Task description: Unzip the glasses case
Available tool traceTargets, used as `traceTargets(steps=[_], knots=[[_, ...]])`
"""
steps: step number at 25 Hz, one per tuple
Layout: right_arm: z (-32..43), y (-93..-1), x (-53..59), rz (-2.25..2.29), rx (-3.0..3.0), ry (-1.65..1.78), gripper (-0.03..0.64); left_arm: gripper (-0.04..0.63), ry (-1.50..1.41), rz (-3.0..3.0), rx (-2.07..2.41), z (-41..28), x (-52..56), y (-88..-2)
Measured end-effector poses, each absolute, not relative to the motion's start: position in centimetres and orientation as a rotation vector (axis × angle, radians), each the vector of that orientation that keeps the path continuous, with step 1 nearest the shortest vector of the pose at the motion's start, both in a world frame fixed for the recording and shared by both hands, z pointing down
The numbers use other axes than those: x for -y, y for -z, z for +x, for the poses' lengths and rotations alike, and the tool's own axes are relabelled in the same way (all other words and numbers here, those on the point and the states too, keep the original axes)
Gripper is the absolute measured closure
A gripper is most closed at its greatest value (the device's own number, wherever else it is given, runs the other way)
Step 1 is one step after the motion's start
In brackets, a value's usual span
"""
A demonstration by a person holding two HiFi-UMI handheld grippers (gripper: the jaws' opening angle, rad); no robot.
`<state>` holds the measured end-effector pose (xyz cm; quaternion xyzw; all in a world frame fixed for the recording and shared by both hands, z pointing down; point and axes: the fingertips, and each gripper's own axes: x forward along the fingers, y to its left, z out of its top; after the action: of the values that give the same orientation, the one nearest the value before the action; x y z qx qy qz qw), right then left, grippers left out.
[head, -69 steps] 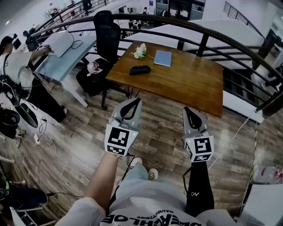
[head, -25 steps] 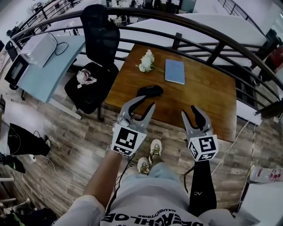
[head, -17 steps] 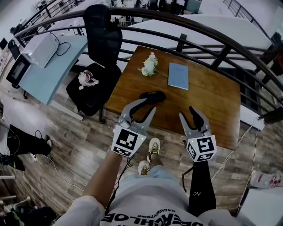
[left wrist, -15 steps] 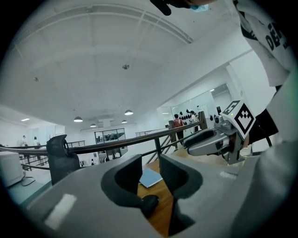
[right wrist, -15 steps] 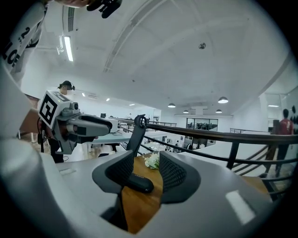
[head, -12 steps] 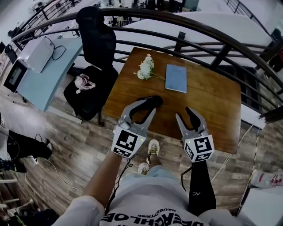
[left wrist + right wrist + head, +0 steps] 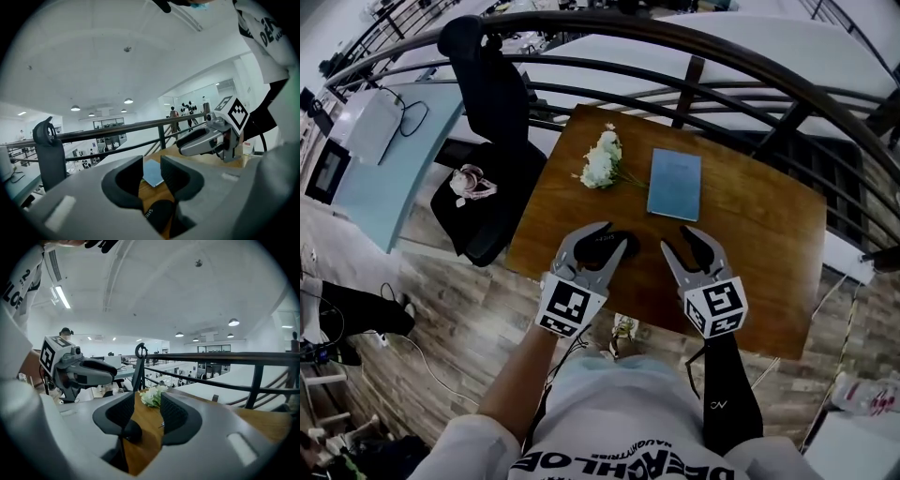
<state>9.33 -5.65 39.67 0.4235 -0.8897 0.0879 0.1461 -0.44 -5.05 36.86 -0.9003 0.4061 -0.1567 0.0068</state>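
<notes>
- The black glasses case [image 7: 630, 246] lies near the table's [image 7: 769, 253] near edge, and its long axis seems to run along that edge.
- Your left gripper [image 7: 613, 237] hangs right over the case's left part, jaws spread, nothing between them; it's the nearer one.
- Your right gripper [image 7: 679, 240] sits just beside the case's right end, also spread and empty.
- The zipper pull isn't discernible.

The left gripper [image 7: 612, 236] and right gripper [image 7: 678, 239] are held out forward, side by side, tips angled slightly inward. Each has its jaws apart.
</notes>
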Motion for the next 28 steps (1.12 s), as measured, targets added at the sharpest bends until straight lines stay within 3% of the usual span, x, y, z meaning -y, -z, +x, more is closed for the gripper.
traceTargets(steps=[10,20,28], knots=[[6.7,-49.1,4.8,0.983,2.468,-0.516,0.400,0.482,0.719,-2.912,-1.266,-0.2,5.4,-44.4],[5.1,-55.7,3.2,0.899,2.344,-0.699,0.430,0.486,1.035,-2.980,-1.198,-1.0,4.5,-53.0],[4.0,-57.1,2.9,0.894,2.327,-0.714,0.507,0.529,1.019,-3.049,-1.271,-1.8,4.6,-54.4]])
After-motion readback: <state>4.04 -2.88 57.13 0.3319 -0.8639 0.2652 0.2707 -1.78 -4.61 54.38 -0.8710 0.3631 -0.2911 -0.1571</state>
